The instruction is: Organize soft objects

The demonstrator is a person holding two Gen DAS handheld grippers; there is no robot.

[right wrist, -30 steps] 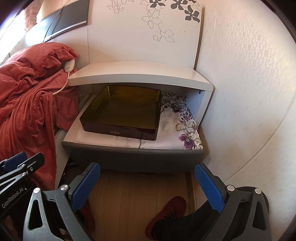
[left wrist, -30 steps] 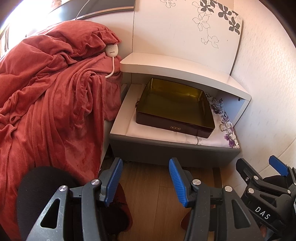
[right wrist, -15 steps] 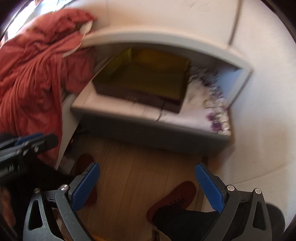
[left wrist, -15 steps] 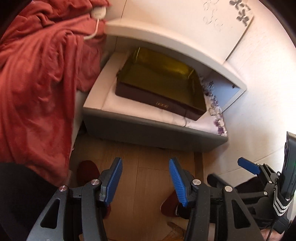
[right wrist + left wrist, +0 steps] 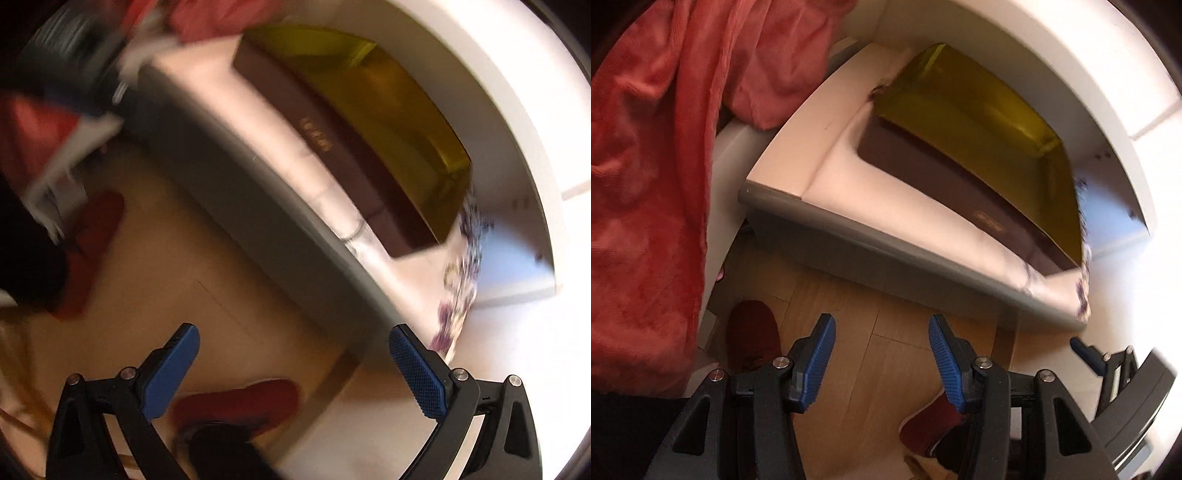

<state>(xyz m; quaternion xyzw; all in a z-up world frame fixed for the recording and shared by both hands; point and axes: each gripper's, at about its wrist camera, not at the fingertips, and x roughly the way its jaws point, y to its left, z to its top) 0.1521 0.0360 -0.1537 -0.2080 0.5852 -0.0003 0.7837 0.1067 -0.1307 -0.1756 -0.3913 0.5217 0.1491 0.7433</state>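
a: both tools point steeply down over the wooden floor (image 5: 849, 343) in front of the bedside table (image 5: 871, 243). the left gripper (image 5: 881, 354) has its jaws spread with nothing between them, and the right gripper (image 5: 295, 369) is spread wider, also empty.

b: so nothing is picked up yet. what is the soft thing?

a: my guess is the red blanket (image 5: 653, 155). it hangs in loose folds down the side of the bed, at the left of the left wrist view, just beside the table. it looks plush and thick, with fine ribbing.

b: how would you take it?

a: i'd pinch a fold near an edge rather than the bulk, one tool on each side, so it lifts evenly. it will likely sag and drag.

b: and the box (image 5: 975, 155)?

a: dark red outside, gold inside, open and empty, sitting on the white cloth (image 5: 886, 199) on the table. the right view is blurred, so fine detail is unclear.
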